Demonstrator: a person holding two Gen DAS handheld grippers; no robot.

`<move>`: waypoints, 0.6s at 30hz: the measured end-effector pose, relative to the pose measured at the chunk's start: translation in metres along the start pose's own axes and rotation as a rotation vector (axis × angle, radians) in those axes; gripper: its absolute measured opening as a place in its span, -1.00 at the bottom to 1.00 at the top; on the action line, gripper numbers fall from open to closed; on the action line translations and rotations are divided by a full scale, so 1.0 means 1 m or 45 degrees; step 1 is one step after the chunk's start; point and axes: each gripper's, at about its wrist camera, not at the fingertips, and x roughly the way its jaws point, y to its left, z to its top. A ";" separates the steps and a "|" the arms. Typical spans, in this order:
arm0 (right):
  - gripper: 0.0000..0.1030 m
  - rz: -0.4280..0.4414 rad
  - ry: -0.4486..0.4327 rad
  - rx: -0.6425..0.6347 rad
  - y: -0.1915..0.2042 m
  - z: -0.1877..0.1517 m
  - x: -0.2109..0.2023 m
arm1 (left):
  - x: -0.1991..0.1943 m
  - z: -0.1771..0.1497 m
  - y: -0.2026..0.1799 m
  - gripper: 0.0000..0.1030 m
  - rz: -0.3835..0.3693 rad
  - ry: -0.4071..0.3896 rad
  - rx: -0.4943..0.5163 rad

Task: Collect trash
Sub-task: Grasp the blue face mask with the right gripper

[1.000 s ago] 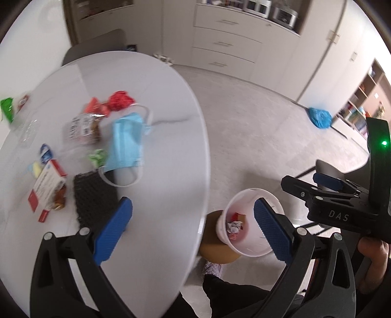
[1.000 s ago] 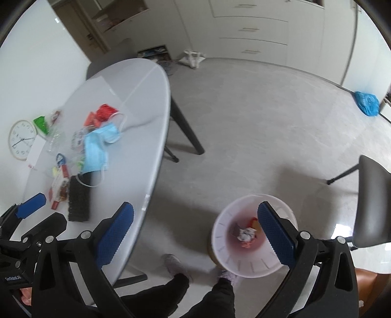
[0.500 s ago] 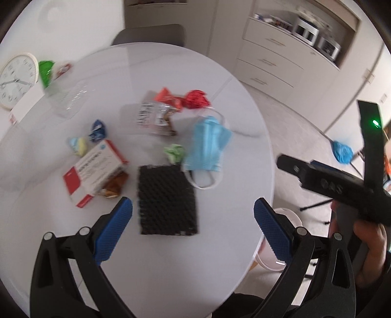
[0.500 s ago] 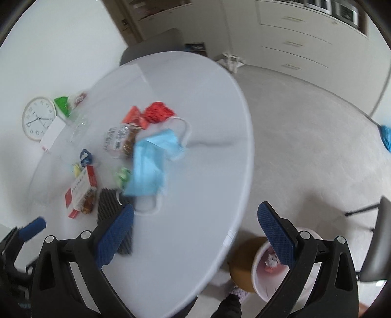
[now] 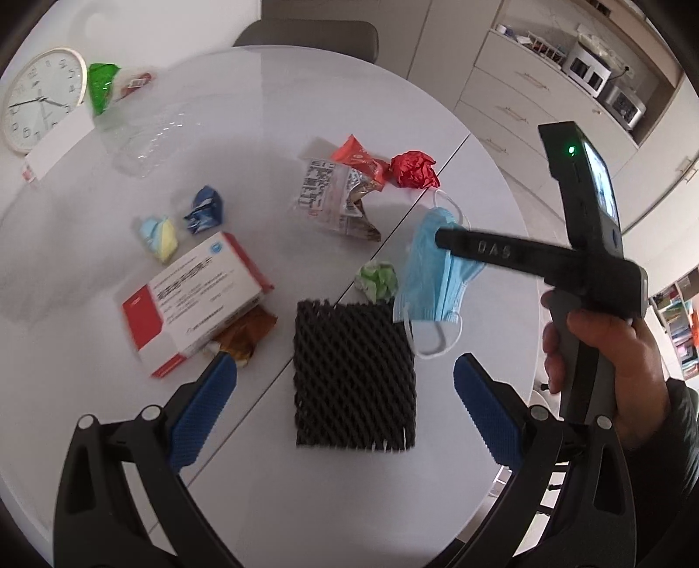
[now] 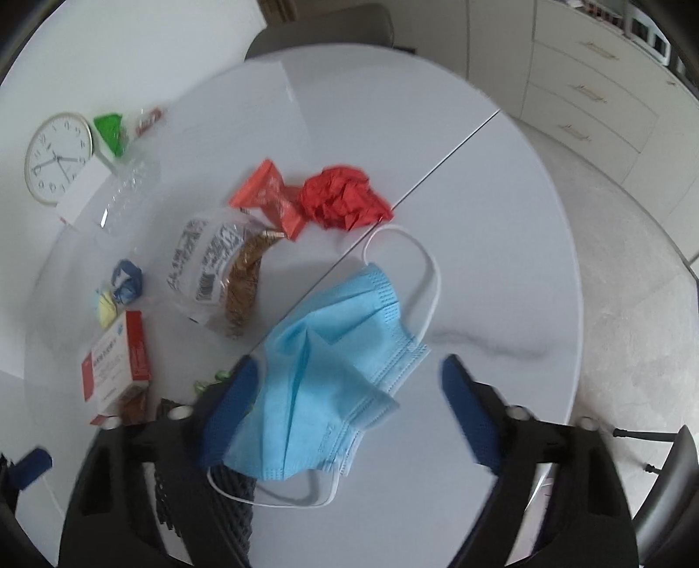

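Note:
Trash lies on a white round table (image 5: 109,271). My left gripper (image 5: 345,413) is open and empty, its jaws either side of a black foam net (image 5: 354,371). My right gripper (image 6: 349,413) is open and empty over a blue face mask (image 6: 332,375); the mask also shows in the left wrist view (image 5: 430,271). Around them lie a red-and-white box (image 5: 192,301), a clear printed wrapper (image 5: 336,196), a red wrapper (image 6: 271,196), crumpled red paper (image 6: 345,201), a green paper ball (image 5: 378,279), and blue (image 5: 203,209) and yellow (image 5: 159,233) scraps.
A white clock (image 5: 39,100), a green wrapper (image 5: 102,85) and a clear plastic tray (image 5: 144,140) sit at the table's far left. A grey chair (image 5: 306,32) stands behind the table. Cabinets (image 6: 589,100) line the far wall.
Both grippers have swung from the bin on the floor to the table. The left now hangs over the black net, the right over the blue mask. Both stayed open.

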 end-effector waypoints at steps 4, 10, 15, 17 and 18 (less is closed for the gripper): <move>-0.57 0.059 0.026 -0.015 -0.007 -0.005 0.002 | 0.022 0.018 -0.007 0.84 -0.016 0.013 0.035; -0.80 0.167 -0.044 0.038 -0.036 -0.011 -0.042 | 0.068 0.043 -0.015 0.49 -0.048 0.090 0.002; -0.80 0.180 -0.115 0.079 -0.060 -0.012 -0.078 | 0.107 0.056 -0.025 0.13 -0.014 0.166 -0.011; -0.80 0.169 -0.123 0.090 -0.068 -0.013 -0.084 | 0.117 0.057 -0.027 -0.07 -0.012 0.189 -0.011; -0.79 0.156 -0.126 0.095 -0.074 -0.015 -0.088 | 0.122 0.057 -0.029 -0.11 0.000 0.203 -0.006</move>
